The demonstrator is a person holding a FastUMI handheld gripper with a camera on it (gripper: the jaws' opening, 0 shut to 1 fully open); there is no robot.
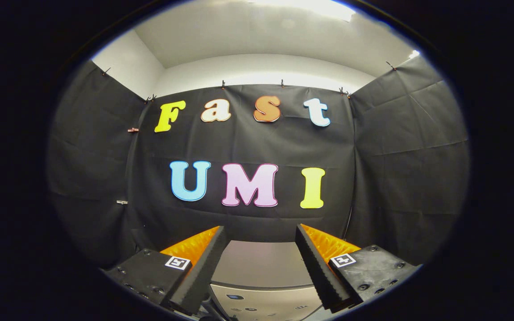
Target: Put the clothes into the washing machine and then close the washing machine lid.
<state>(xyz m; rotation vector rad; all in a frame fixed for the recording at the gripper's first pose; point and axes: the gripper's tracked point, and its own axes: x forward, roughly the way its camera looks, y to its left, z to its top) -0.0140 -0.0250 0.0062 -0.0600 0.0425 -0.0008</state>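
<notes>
You held the tool spread and empty, level above the pale grey, flat-lidded washing machine, its lid apparently down, so either stage fitted.

The tool is held level and pointed straight ahead toward 12 o'clock. Its two fingers are spread wide apart, one at 7 o'clock and the other at 5 o'clock, their tips angled slightly inward. Nothing is gripped between them, and no contact is made.
</notes>
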